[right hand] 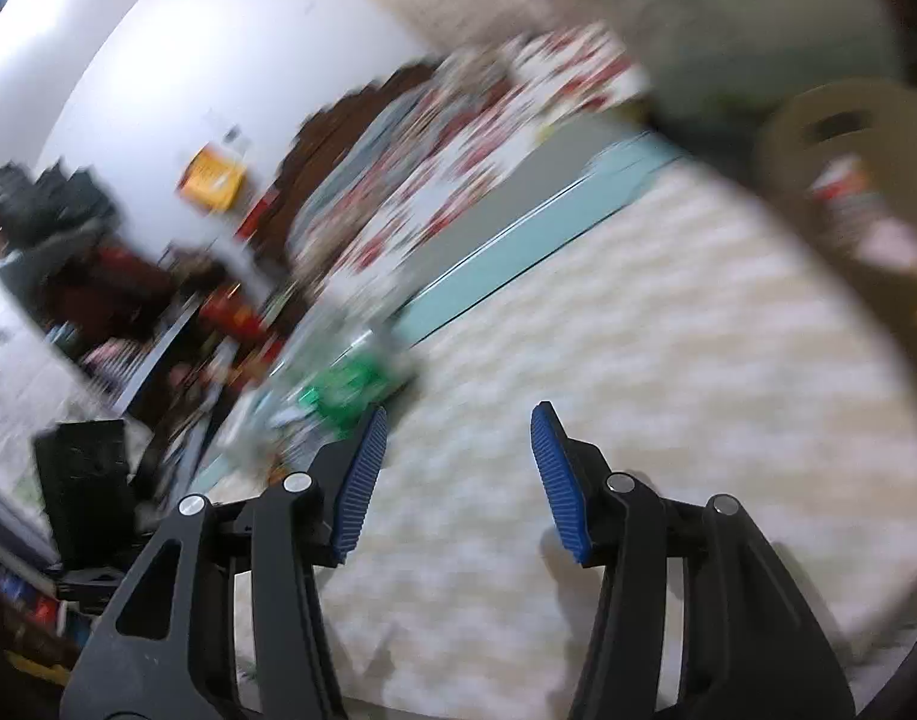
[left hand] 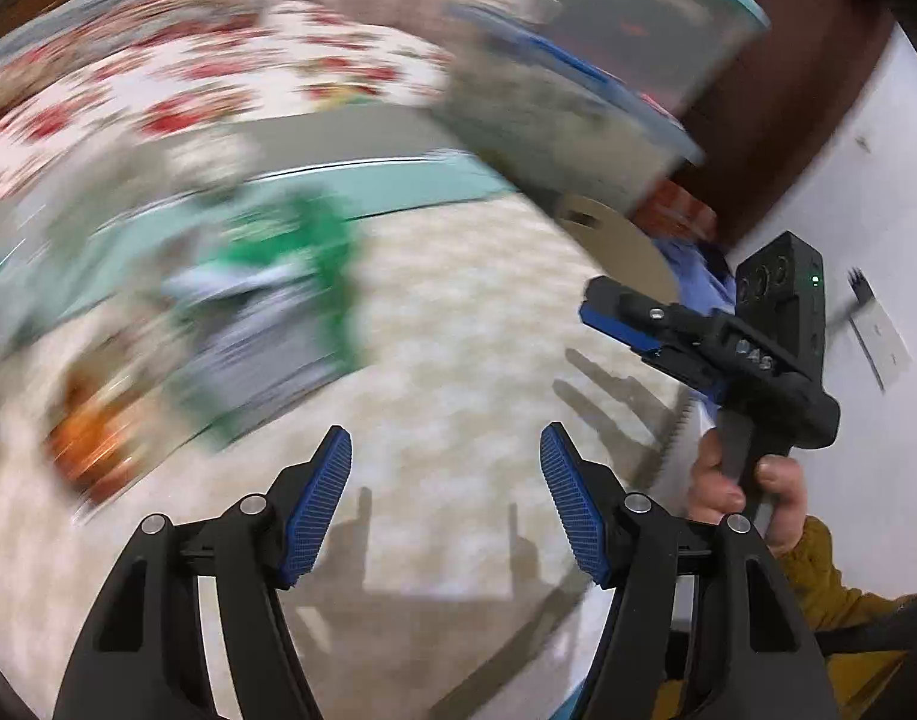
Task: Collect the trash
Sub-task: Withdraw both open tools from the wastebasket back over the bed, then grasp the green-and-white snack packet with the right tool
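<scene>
Both views are blurred by motion. My left gripper (left hand: 446, 450) is open and empty above a pale checkered table (left hand: 470, 360). Blurred trash lies to its left: green and silvery wrappers (left hand: 278, 276) and an orange-brown piece (left hand: 92, 426). My right gripper (right hand: 458, 438) is open and empty over the same table (right hand: 638, 330); it also shows in the left wrist view (left hand: 626, 312), held in a hand at the right. In the right wrist view the green and silvery trash (right hand: 344, 390) lies just left of the left fingertip.
A tan round bin with a handle hole (right hand: 836, 138) stands at the table's far right, with items inside; it also shows in the left wrist view (left hand: 614, 234). Clear plastic boxes with blue lids (left hand: 578, 90) stand behind. A floral bedspread (left hand: 218, 78) lies beyond the table.
</scene>
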{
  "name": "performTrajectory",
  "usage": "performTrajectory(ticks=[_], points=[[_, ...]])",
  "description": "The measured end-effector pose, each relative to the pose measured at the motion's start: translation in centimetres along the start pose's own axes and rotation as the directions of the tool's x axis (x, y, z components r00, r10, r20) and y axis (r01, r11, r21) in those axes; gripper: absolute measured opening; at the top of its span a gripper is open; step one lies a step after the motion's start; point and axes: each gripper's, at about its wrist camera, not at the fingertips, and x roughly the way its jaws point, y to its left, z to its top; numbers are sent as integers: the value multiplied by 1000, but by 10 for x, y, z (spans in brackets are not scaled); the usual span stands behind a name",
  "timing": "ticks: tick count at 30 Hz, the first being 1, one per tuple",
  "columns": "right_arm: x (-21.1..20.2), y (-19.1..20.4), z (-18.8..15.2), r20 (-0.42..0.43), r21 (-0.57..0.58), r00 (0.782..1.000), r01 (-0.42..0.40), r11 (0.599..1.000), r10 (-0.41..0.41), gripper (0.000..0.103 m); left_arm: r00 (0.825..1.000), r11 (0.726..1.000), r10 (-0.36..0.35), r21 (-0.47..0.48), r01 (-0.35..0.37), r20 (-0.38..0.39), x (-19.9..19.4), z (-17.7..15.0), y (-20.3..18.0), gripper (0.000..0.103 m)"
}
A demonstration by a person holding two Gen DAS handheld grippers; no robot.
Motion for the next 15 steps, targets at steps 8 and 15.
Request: performTrajectory(ticks=[8,15], points=[[106,65,2,-172,-42,980,-109,993,100,54,991,962,100,-262,-74,88,-52,-33,97,62],[134,114,-48,-302,-219,950,-151,964,80,46,981,933,142,-349,-87,135,-73,-28,150,63]])
